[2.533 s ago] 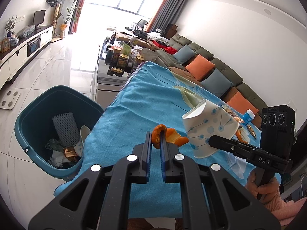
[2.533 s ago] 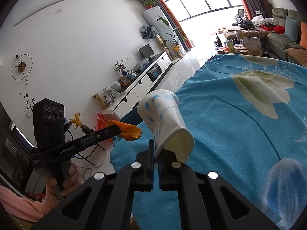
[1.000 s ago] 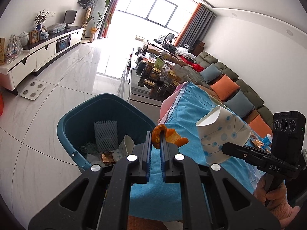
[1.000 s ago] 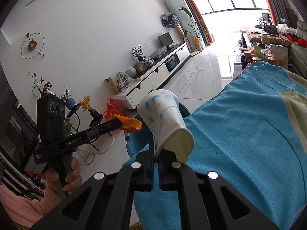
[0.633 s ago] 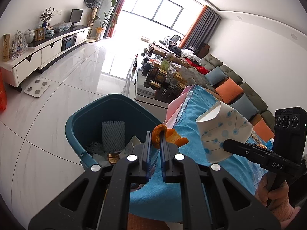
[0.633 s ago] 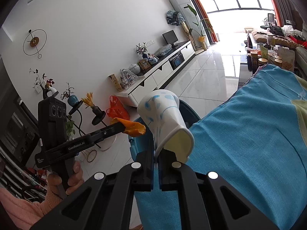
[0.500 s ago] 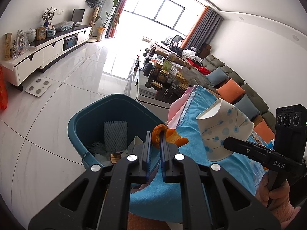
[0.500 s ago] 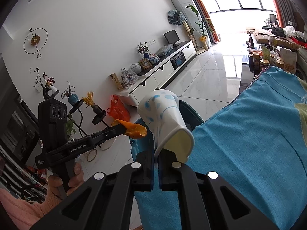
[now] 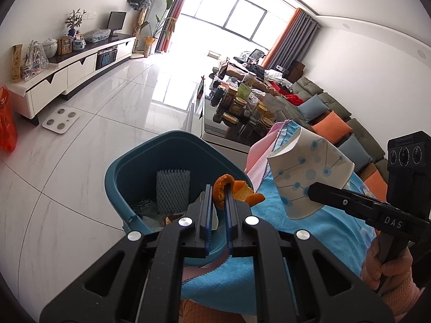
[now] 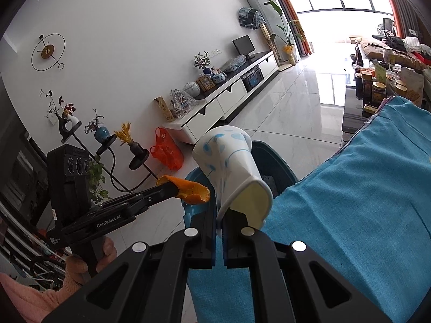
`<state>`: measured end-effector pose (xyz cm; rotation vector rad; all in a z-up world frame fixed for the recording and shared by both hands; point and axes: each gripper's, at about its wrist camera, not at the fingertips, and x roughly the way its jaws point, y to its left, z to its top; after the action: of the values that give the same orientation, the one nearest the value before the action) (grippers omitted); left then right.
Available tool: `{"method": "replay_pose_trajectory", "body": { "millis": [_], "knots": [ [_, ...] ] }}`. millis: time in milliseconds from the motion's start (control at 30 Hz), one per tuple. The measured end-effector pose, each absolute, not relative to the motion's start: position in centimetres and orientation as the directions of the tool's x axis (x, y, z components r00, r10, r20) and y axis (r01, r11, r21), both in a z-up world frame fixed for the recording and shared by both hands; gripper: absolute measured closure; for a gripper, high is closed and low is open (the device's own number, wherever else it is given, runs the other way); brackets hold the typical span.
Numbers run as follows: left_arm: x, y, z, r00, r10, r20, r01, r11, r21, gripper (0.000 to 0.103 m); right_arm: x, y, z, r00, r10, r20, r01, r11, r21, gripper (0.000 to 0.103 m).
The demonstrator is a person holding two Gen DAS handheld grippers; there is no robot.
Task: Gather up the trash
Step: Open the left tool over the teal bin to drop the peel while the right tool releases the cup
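Above the teal bin (image 9: pixel 126 177), the left gripper (image 9: pixel 216 202) had its jaws clamped on orange peel (image 9: pixel 231 189); beside the bin, the right gripper (image 10: pixel 219 215) pinched a paper cup (image 10: pixel 229 161) over the blue-clothed counter (image 10: pixel 363 202).

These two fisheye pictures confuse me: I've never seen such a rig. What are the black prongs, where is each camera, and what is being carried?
No robot here: a person holds a handheld gripper in each hand, each with a camera looking along its fingers. The left gripper is shut on an orange peel; the right gripper is shut on a paper cup's rim. Each view also shows the other gripper from the side. Ahead, a teal bin with trash inside stands on the floor beside a table under a blue cloth.
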<state>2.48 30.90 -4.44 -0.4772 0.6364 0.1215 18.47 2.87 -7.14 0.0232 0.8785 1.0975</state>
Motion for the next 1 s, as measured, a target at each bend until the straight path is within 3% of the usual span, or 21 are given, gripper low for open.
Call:
{"method": "replay_pose_trajectory", "body": {
  "millis": [1000],
  "knots": [
    [7.4,33.1,-9.6,0.726,0.005,-0.687,-0.342,0.870,-0.355,0.093,21.1,10.5,-10.5,0.110,0.707,-0.699,-0.735,0.532,0.422,0.098]
  ]
}}
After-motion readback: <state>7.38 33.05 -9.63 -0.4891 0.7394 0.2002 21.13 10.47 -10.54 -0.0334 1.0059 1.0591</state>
